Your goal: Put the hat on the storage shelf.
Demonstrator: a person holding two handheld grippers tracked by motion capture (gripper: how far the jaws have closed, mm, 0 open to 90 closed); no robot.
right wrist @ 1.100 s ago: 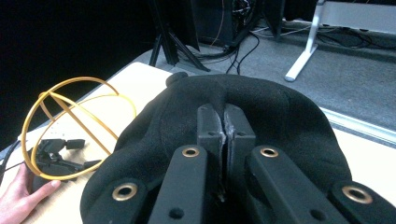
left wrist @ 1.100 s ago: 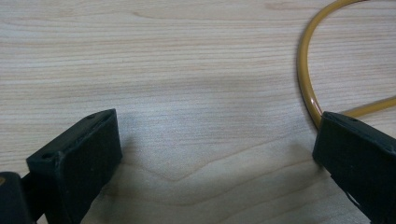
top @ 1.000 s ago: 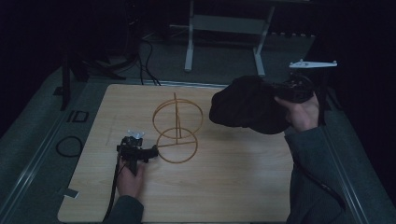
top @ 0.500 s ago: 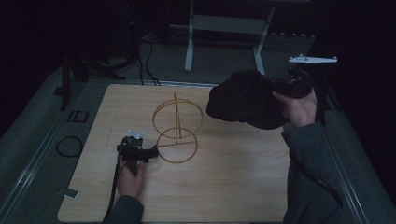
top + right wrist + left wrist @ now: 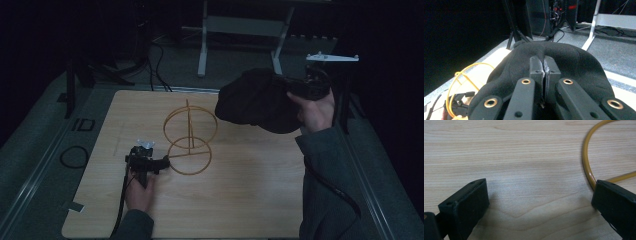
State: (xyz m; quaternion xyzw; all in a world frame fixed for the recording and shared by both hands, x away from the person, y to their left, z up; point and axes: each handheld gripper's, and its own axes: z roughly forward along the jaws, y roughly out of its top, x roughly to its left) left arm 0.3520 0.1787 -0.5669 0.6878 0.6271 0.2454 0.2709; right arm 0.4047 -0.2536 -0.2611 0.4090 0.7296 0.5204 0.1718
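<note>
Right gripper jaws pinched on black hat, aloft beside wire stand; I see left gripper wide at stand's base ring.

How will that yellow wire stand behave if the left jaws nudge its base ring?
The wire stand is thin open wire, so probably light; it would likely slide on the smooth wooden table. Its upper ring stands tall on one thin post, so a high push might tip it. The left gripper is open beside the base ring.
</note>
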